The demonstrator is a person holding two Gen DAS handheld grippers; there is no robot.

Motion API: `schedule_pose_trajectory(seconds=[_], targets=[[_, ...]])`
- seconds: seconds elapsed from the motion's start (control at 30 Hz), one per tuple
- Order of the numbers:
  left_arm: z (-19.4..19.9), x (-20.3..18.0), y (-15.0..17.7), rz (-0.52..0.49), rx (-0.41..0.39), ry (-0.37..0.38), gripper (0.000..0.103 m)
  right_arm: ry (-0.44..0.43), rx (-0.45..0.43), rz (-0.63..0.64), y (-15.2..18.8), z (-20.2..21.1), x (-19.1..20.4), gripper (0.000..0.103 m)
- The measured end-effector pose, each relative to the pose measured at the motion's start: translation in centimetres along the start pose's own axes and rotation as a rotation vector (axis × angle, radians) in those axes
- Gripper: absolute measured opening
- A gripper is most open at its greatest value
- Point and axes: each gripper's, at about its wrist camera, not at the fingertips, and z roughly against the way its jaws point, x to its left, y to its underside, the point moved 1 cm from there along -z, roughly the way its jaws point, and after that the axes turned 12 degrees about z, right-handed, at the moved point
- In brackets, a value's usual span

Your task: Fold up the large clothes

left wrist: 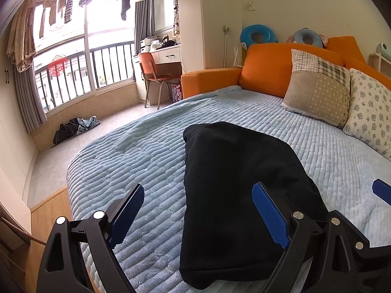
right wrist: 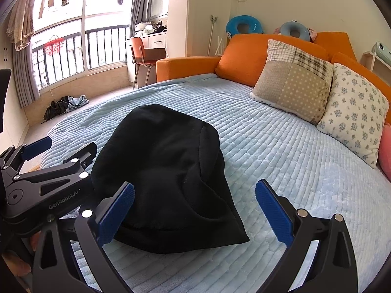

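The black garment (left wrist: 234, 190) lies folded into a thick bundle on the light blue bed cover (left wrist: 146, 151), its long axis running from the near edge away toward the orange sofa back (left wrist: 266, 68). The left gripper (left wrist: 198, 214) and the right gripper (right wrist: 195, 210) both hover spread wide above its near end, holding nothing. Its folds are hard to make out in the black fabric

My blue pads (right wrist: 117, 216) frame a black garment (right wrist: 168, 171) on a pale-blue ribbed blanket (right wrist: 281, 146); orange sofa (right wrist: 244, 56), floral pillow (right wrist: 354, 112).
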Motion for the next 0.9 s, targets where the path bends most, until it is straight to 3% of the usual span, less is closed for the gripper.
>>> schedule_pose_trajectory(seconds=[0.9], targets=[[-1.3,0.0,-0.8,-0.009,-0.005,0.005,0.091,0.007,0.001,0.004,0.1,-0.2,-0.5,0.098]])
